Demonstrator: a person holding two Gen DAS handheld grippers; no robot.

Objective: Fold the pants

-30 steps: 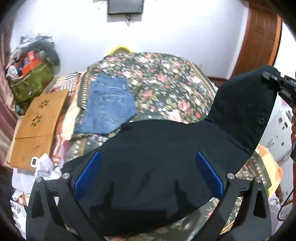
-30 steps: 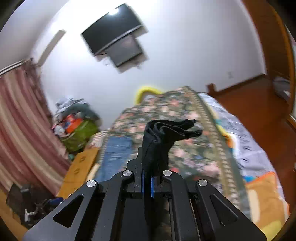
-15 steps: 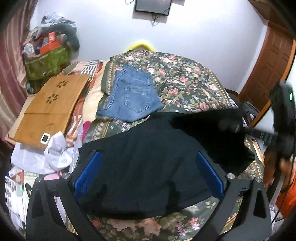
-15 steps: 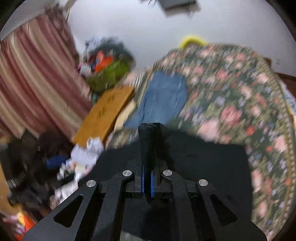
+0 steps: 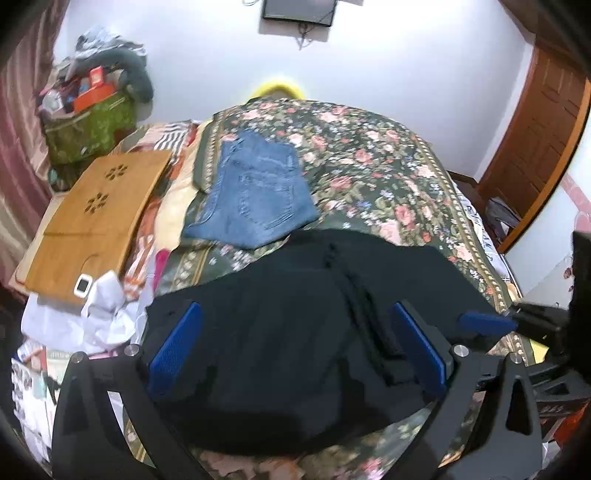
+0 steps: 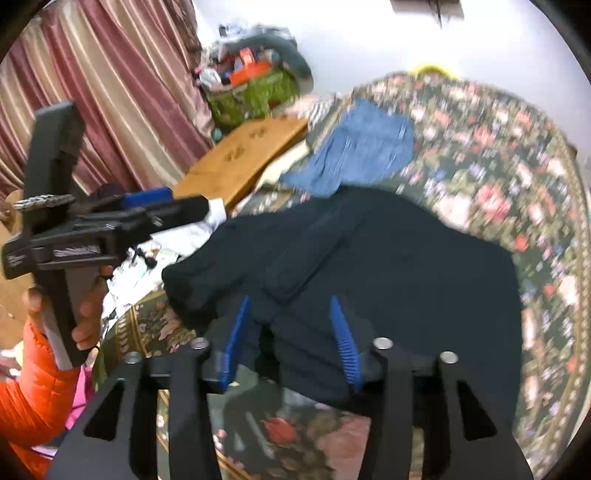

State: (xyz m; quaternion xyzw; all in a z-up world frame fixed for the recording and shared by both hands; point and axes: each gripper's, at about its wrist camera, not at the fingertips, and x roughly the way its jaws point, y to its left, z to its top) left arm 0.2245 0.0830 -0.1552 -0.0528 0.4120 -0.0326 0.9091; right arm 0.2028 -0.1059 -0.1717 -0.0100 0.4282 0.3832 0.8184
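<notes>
Where the floral bedspread (image 5: 373, 166) runs toward the near edge of the bed, the black fabric pants (image 5: 295, 325) lie spread on it, one part doubled over the rest so that a raised seam or fold edge (image 5: 354, 291) runs across the top layer. Cloth looks slack, fully supported by the bed.

Left claw (image 5: 295, 350): blue-padded fingers (image 5: 173, 347) spread wide, straddling the near part of the pants from above; nothing between them but open air and the cloth below. Whether the pads touch the fabric cannot be told from this angle.

Right claw (image 6: 291, 336): blue ribbed pads (image 6: 343, 339) also parted, poised over the near hem of the pants, gripping nothing. This view is motion-blurred, so fine contact is uncertain. Same view shows the left claw from the side at far left, with a bare hand (image 6: 85, 314) on its handle and an orange puffer sleeve (image 6: 29, 384) below.

Just beyond the pants, a folded pair of blue denim jeans (image 5: 255, 199) lies flat on the bedspread, its near edge just beside the black cloth. Left of that, a tan wooden lap tray with flower-shaped cutouts (image 5: 92, 218). Near it, crumpled white paper or cloth (image 5: 99, 310). Farther back, a green bag heaped with clutter (image 5: 88, 125) against the white wall, a dark wall-mounted screen (image 5: 299, 11) above, a brown wooden door (image 5: 543, 147) at right, striped pink curtains (image 6: 110, 92) at left.
</notes>
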